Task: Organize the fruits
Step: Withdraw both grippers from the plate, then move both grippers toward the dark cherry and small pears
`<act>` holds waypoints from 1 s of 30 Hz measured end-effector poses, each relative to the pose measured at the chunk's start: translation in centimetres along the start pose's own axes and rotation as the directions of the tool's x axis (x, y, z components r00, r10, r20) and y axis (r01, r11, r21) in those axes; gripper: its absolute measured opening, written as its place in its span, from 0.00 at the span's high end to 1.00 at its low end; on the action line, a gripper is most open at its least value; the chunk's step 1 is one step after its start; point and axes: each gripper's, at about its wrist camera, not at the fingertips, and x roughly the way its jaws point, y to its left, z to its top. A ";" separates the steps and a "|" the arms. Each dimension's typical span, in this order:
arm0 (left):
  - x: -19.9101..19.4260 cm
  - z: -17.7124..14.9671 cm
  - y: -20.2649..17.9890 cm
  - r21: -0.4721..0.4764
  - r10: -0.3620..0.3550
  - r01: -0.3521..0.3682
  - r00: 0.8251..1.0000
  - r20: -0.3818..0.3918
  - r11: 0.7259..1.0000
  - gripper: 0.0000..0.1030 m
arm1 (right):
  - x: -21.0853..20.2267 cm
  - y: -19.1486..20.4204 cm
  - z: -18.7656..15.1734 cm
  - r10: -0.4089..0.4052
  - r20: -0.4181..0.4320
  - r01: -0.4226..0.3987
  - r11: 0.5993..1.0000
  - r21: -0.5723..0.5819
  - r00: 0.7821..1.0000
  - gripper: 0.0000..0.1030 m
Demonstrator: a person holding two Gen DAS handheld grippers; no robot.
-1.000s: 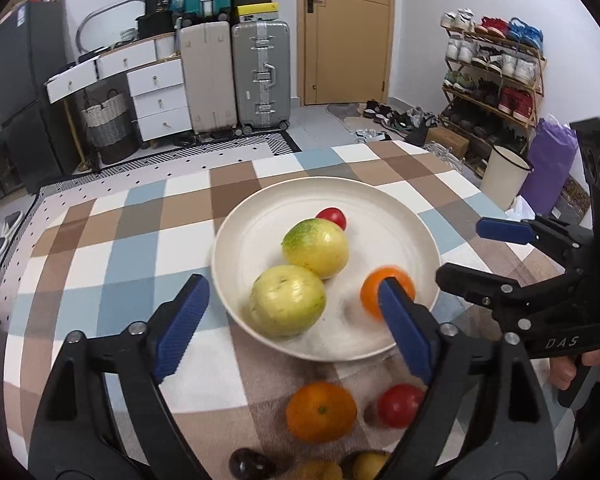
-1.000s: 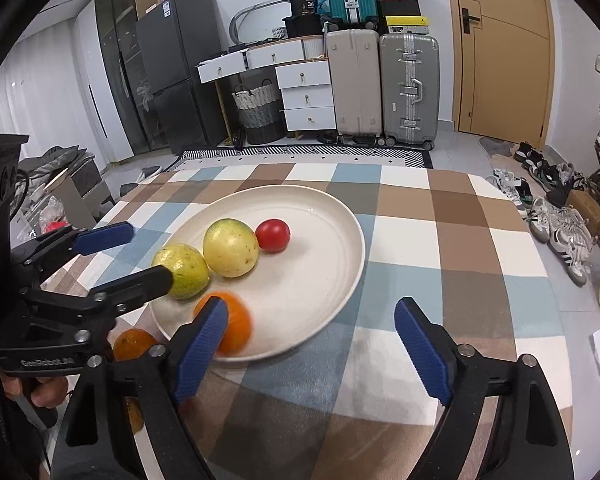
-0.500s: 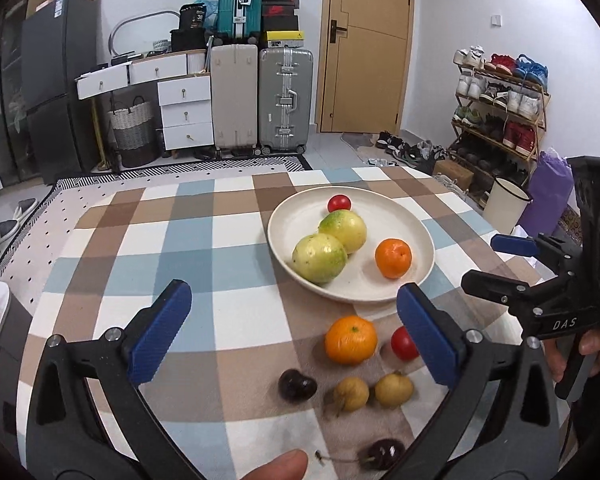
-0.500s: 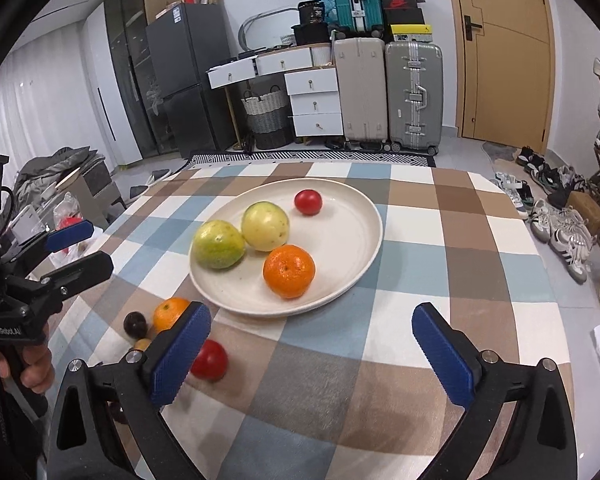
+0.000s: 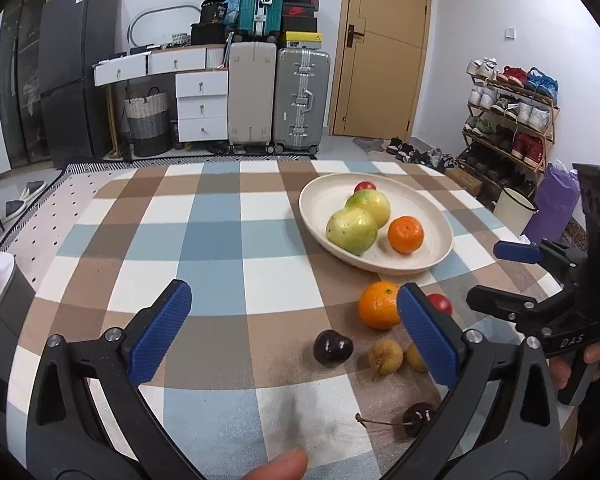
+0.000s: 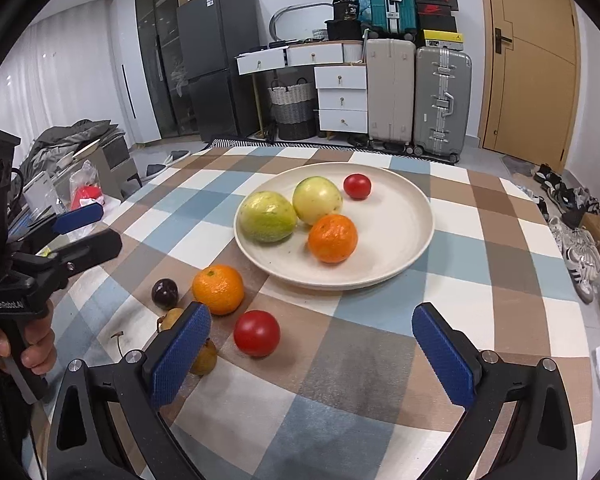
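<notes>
A cream plate (image 6: pixel 420 248) on the checked tablecloth holds two green-yellow fruits (image 6: pixel 267 216), an orange (image 6: pixel 333 238) and a small red tomato (image 6: pixel 357 186). In front of it lie a second orange (image 6: pixel 218 289), a red tomato (image 6: pixel 257 333), a dark cherry (image 6: pixel 165 293) and small brown fruits (image 6: pixel 204 358). The left wrist view shows the same plate (image 5: pixel 312 200), the loose orange (image 5: pixel 378 305) and a stemmed cherry (image 5: pixel 418 418). My left gripper (image 5: pixel 292 300) stands open and empty, left of the loose fruit. My right gripper (image 6: pixel 311 320) is open and empty too, just right of the tomato.
The table's right edge drops to a white bin (image 5: pixel 514 210) and a purple bag (image 5: pixel 556 204). Clutter and bags (image 6: pixel 84 192) sit beyond the left edge. Suitcases (image 6: pixel 440 100) and drawers stand far behind. A person's fingertip (image 5: pixel 280 466) shows at the bottom of the left wrist view.
Both grippers have drawn back from the plate and their jaws have spread wider. The orange that was blurred at the plate's near rim now rests still in the plate.
</notes>
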 end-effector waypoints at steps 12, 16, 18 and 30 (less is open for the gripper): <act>2.7 -0.7 -1.3 0.043 0.031 -0.028 0.997 -0.071 0.999 0.00 | 2.2 -0.5 -0.2 0.036 -0.110 -0.031 0.998 0.047 0.993 0.01; 3.8 -0.9 -1.0 0.032 0.034 -0.030 0.992 -0.121 0.999 0.00 | 3.4 0.1 0.6 0.023 -0.152 -0.023 1.000 0.003 0.988 0.01; 4.0 -1.0 -0.7 0.022 0.029 -0.027 0.991 -0.131 0.999 0.00 | 3.8 0.3 1.0 0.024 -0.154 -0.026 1.000 -0.007 0.988 0.01; 6.5 -1.7 -0.1 0.020 0.055 -0.052 0.967 -0.247 0.998 0.01 | 5.1 0.4 0.2 0.016 -0.205 -0.016 1.000 0.000 0.979 0.08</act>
